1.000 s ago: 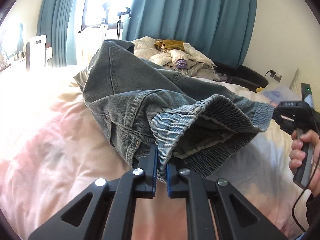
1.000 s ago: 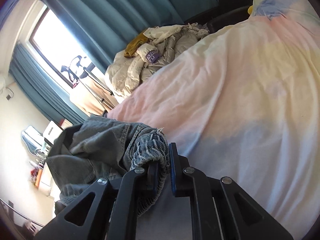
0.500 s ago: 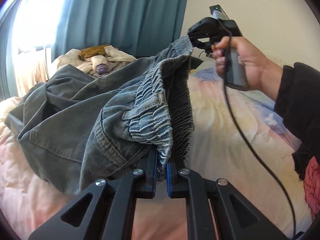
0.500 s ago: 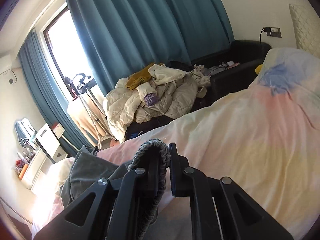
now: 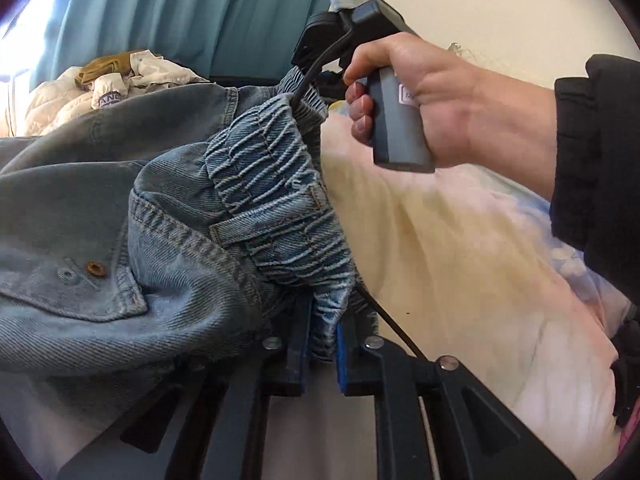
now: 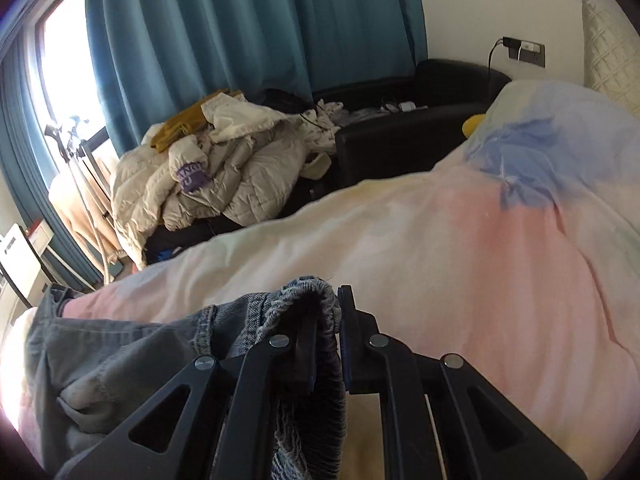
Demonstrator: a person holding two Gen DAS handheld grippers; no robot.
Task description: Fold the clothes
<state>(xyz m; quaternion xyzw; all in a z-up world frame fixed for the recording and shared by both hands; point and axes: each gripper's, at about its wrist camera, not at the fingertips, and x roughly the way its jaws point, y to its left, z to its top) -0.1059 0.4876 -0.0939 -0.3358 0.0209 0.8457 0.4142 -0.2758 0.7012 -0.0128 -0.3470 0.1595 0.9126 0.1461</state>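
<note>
Teal curtains (image 6: 248,36) hang along the far wall, with a bright window (image 6: 60,76) at 9 o'clock in the right wrist view. Below them a heap of cream quilted jackets (image 6: 224,168), topped by a mustard garment (image 6: 184,124), sits beside a black sofa (image 6: 416,136). A wall socket (image 6: 524,50) with a plugged cable shows at 1 o'clock, and a quilted pillow (image 6: 608,44) at 2 o'clock. A pastel duvet (image 6: 460,248) in pink, yellow and blue covers the bed across both views.

The denim jeans (image 5: 120,248) lie bunched on the duvet, spreading toward 9 o'clock in the left wrist view, a copper rivet (image 5: 95,268) on the pocket facing up. Their elastic waistband (image 5: 276,200) rises between the two grippers.

The left gripper (image 5: 322,344) has the waistband's edge between its blue pads; its jaws are opening, and the cloth sits loosely in the gap. The right gripper (image 6: 326,344) is clenched on the other end of the waistband, denim folded over its left finger and hanging down between the arms. In the left wrist view the person's right hand (image 5: 432,96), in a black sleeve (image 5: 596,168), grips that tool's handle at 1 o'clock, and its black cable (image 5: 384,316) trails down across the waistband, partly in the way of the cloth.
</note>
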